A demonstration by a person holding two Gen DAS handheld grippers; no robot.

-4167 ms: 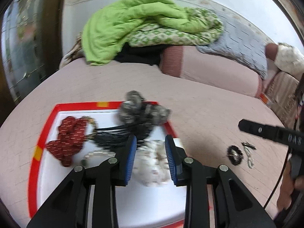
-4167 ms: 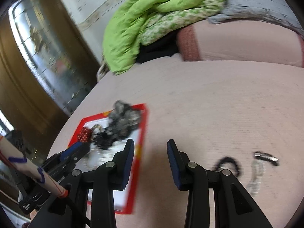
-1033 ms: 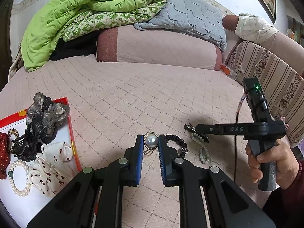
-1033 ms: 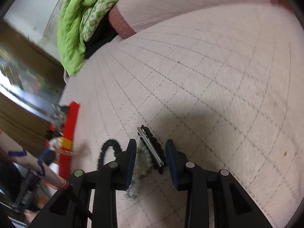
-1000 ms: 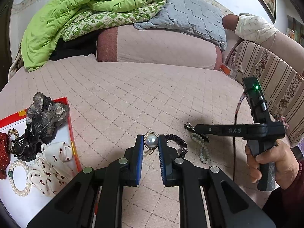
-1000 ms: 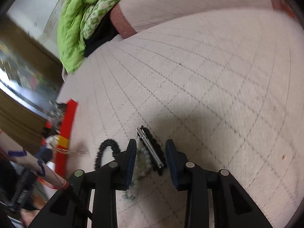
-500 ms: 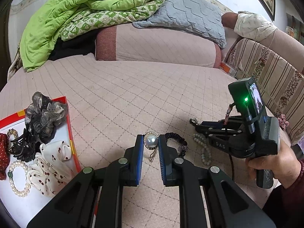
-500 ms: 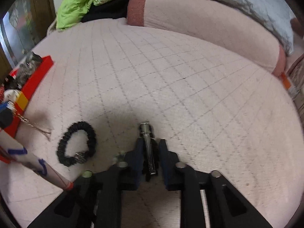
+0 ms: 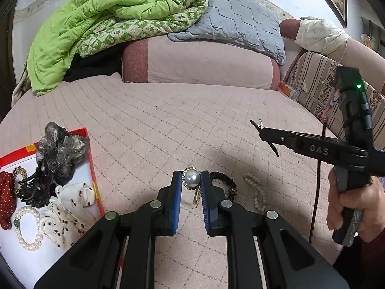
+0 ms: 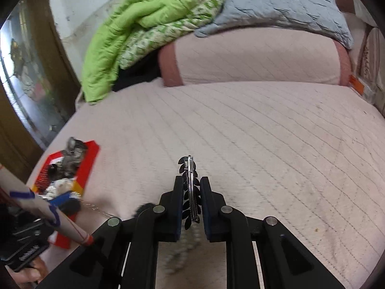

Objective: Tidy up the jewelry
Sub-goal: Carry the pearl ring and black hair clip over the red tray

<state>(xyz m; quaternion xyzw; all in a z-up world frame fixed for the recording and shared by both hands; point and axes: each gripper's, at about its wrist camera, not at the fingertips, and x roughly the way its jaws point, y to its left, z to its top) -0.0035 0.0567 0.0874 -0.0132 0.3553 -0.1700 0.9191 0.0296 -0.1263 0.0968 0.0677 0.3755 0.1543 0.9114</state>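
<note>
My left gripper (image 9: 190, 183) is shut on a pearl pendant (image 9: 191, 180) whose gold chain (image 9: 196, 195) hangs below it, above the pink quilted bed. My right gripper (image 10: 190, 187) is shut on a black leaf-shaped hair clip (image 10: 190, 190) with a metal bar, lifted off the bed; it also shows in the left wrist view (image 9: 261, 128). A black beaded bracelet (image 9: 222, 183) and a pale green bead bracelet (image 9: 257, 193) lie on the bed under the grippers. The red-rimmed white tray (image 9: 92, 166) at left holds scrunchies, a pearl bracelet (image 9: 24, 226) and a black claw clip.
A pink bolster (image 9: 204, 65), green quilt (image 9: 96, 16) and grey pillow (image 9: 240, 21) lie at the bed's far side. A striped cushion (image 9: 312, 84) is at right. A wooden glass-fronted cabinet (image 10: 26, 84) stands at left.
My right gripper has lifted the hair clip off the bed and risen. My left gripper holds the pearl pendant as before, with little movement.
</note>
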